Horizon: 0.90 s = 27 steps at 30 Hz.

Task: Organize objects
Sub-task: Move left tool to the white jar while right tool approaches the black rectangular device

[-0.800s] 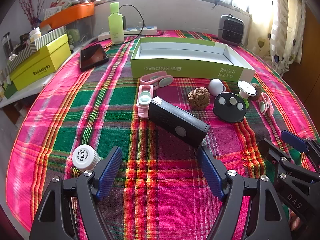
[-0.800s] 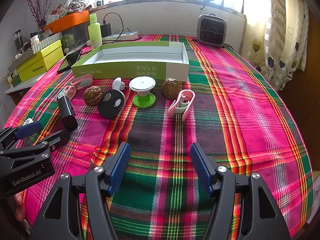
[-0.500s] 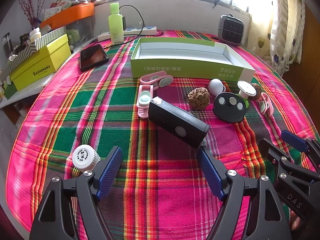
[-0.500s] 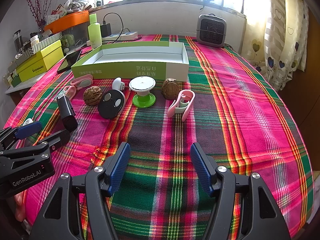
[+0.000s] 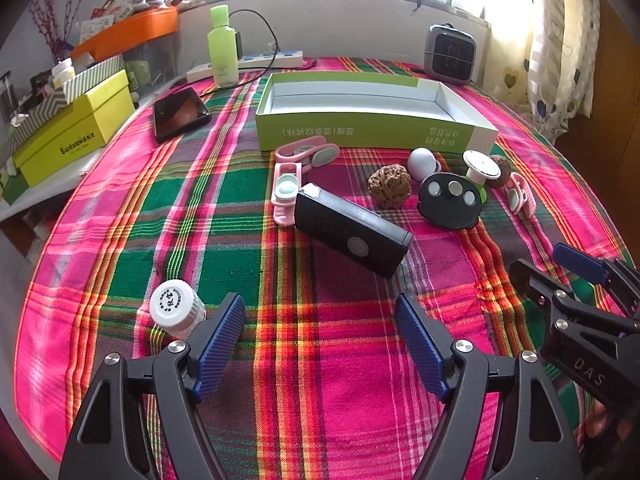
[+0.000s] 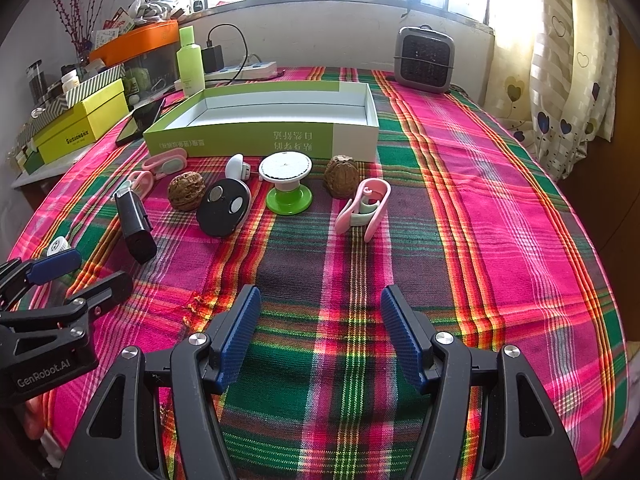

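The left gripper (image 5: 320,344) is held wide open above the near edge of the table (image 6: 500,240), with nothing between its blue pads. The right gripper (image 6: 320,336) is likewise spread fully, and only the plaid cloth is seen between its fingers.

An open green box (image 6: 260,136) is set toward the far edge of the table, its inside bare. Along its near wall a row of small things is laid out: two pink clips (image 5: 298,176) at the left end, a black rectangular case (image 5: 352,232) lying slantwise and touching one of them, a walnut (image 5: 389,185), a white ball (image 5: 422,162), a black oval disc (image 5: 450,204), a green-footed white stand (image 6: 286,184), a second walnut (image 6: 340,176) and a third pink clip (image 6: 364,208). A white bottle cap (image 5: 174,308) is seen just beside the left gripper's left finger, near the table's near-left edge.
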Each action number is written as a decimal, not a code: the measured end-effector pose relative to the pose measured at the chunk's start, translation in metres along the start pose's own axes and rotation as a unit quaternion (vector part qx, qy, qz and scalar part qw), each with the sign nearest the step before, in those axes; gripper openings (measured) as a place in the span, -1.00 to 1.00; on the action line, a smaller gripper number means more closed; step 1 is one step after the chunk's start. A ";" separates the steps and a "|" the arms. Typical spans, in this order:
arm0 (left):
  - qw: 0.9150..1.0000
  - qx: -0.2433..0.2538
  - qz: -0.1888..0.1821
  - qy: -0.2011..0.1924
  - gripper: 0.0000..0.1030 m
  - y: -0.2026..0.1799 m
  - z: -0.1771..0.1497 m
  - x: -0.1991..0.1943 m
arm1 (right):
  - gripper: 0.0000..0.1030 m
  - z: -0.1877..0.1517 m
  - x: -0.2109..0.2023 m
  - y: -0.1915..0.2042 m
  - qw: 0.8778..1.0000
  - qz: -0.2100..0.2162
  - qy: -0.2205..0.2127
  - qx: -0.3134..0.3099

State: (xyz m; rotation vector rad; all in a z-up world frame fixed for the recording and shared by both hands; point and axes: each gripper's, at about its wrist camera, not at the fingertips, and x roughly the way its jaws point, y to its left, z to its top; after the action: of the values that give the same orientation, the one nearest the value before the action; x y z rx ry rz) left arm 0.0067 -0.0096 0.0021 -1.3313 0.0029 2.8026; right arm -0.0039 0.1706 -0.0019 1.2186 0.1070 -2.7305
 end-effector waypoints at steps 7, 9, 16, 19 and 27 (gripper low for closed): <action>1.000 0.009 -0.012 -0.021 0.49 0.004 -0.003 -0.018 | 0.23 0.003 -0.005 0.009 0.999 0.036 0.000 -0.004; 1.000 0.010 -0.015 -0.025 0.49 0.007 -0.003 -0.022 | 0.23 0.005 -0.009 0.013 0.999 0.048 -0.014 -0.011; 0.999 -0.013 0.000 -0.039 0.49 0.030 -0.003 -0.032 | 0.23 0.017 -0.012 0.031 0.994 0.097 -0.025 -0.040; 0.999 -0.031 0.010 -0.042 0.49 0.045 -0.001 -0.033 | 0.23 0.020 -0.011 0.042 0.991 0.117 -0.024 -0.067; 0.998 -0.054 0.024 -0.028 0.49 0.070 -0.004 -0.026 | 0.23 0.027 0.001 0.066 0.983 0.151 -0.010 -0.101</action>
State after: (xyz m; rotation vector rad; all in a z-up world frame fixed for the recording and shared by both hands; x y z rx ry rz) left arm 0.0241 -0.0808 0.0185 -1.2893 -0.1222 2.9172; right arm -0.0131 0.1016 0.0155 1.0563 0.1777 -2.4043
